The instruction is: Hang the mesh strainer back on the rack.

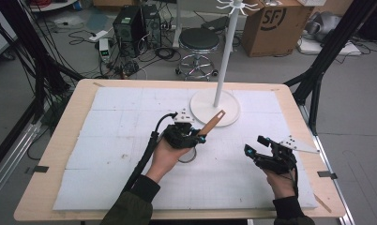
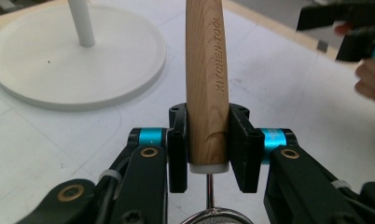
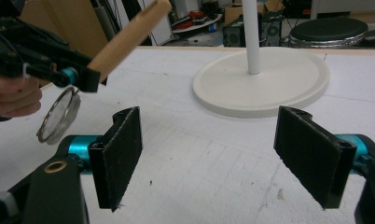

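The left gripper [image 1: 199,137] is clamping its jaws on the wooden handle [image 2: 207,84] of a small strainer [image 3: 59,115], both pads pressing flat against the handle's lower end, just above the white collar where the metal stem begins. The handle, stamped with the words KITCHEN TOOL, is pointing up and away toward the white round base [image 1: 215,106] of the rack, whose pole [image 1: 225,51] is rising from it. In the right gripper view the strainer's wire-mesh bowl is hanging below the left gripper, and it is probably clear of the white mat [image 1: 111,136], though the angle makes that hard to judge. The right gripper [image 1: 257,146] is sitting near the right side of the table [image 1: 64,122], well apart from the strainer, with its jaws spread wide and nothing between them. The rack's base is lying beyond both grippers on the mat.
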Available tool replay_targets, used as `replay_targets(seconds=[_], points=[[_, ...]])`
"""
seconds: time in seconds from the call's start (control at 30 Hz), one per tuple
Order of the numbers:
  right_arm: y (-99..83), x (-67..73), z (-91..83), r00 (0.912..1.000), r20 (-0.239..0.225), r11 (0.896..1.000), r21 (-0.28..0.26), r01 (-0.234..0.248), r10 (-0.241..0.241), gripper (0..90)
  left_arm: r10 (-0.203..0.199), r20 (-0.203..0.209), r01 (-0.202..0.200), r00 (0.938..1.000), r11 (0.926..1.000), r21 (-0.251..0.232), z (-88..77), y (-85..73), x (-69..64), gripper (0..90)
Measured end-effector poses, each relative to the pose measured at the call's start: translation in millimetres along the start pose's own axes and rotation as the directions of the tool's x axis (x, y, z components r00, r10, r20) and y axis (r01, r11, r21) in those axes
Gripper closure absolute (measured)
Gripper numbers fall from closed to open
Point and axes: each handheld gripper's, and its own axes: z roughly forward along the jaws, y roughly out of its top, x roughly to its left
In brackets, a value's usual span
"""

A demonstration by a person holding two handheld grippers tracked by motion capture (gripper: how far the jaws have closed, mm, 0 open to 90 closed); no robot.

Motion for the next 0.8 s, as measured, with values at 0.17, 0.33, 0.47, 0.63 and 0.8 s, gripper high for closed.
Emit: replay_targets(seconds=[0.17, 0.33, 0.47, 0.63, 0.8], points=[[0.0, 0.2, 2.3, 1.0, -0.003, 1.0, 0.0, -0.003, 0.003, 22.5, -0.019, -0.001, 0.019, 0.9998, 0.9989, -0.044, -6.8, 2.5, 3.3, 71.1], [-0.3, 1.6, 3.3, 1.0, -0.003, 1.0, 0.002, -0.004, 0.004, 22.5, -0.041, 0.008, 0.042, 0.9991, 0.9943, -0.098, -17.6, 9.9, 9.1, 71.2], [-0.4, 1.5, 3.7, 1.0, -0.003, 1.0, 0.005, -0.003, 0.003, 22.5, -0.019, 0.006, 0.02, 0.9998, 0.9904, -0.137, -30.4, 26.9, 11.0, 71.1], [-0.6, 1.0, 4.2, 1.0, -0.006, 1.0, 0.006, -0.004, 0.004, 22.5, -0.013, -0.012, 0.01, 0.9998, 0.9846, -0.175, -44.3, 46.0, 14.6, 71.1], [-0.8, 0.3, 4.2, 1.0, -0.006, 1.0, 0.008, -0.004, 0.004, 22.5, -0.006, -0.008, 0.005, 0.9999, 0.9791, -0.203, -52.0, 59.4, 15.2, 71.1]])
